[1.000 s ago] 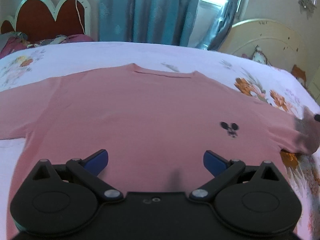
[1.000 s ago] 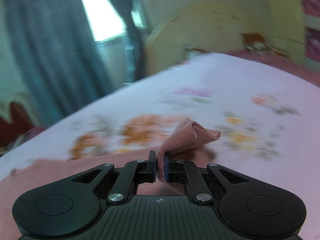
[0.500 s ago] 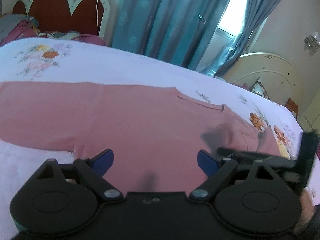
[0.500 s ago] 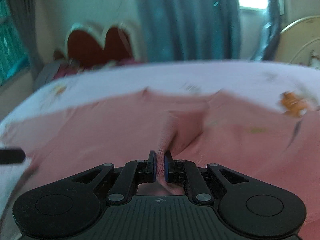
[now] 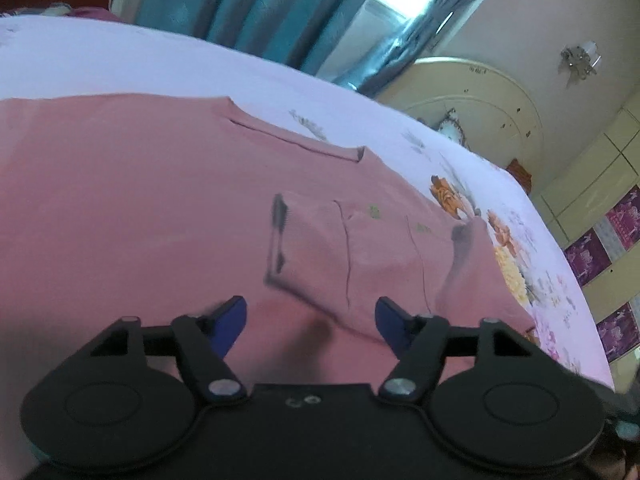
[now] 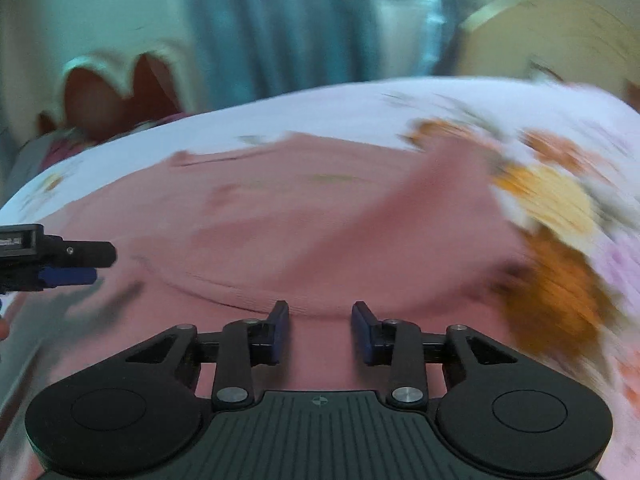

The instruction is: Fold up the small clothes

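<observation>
A pink long-sleeved top (image 5: 152,208) lies spread front-down or front-up, which cannot be told, across a bed covered by a white floral sheet (image 5: 168,68). In the left wrist view it fills the frame from nine o'clock through the centre, its neckline (image 5: 296,136) toward twelve o'clock, and one sleeve (image 5: 360,248) lies folded inward over the body at about two o'clock of the middle, seams showing. The left gripper (image 5: 311,322) sits at six o'clock above the cloth; its blue pads stand well apart with only flat fabric seen between them, nothing pinched, and the jaws are closing. Past the top, teal curtains (image 5: 260,4) hang at twelve o'clock and a cream rounded headboard (image 5: 480,104) stands at two o'clock, with purple wall pictures (image 5: 588,256) at three o'clock. In the right wrist view, which is blurred, the left gripper's fingers (image 6: 76,264) reach in from nine o'clock, just above the pink cloth. The top (image 6: 304,216) spans the centre, and the folded sleeve's cuff edge (image 6: 224,296) curves just ahead of the right gripper (image 6: 320,330) at six o'clock. That gripper's jaws are opening, pads apart, gripping nothing, with pink cloth below the gap. Orange and yellow flowers of the sheet (image 6: 552,208) smear across three o'clock, and a red scalloped headboard (image 6: 120,96) shows at ten o'clock.
</observation>
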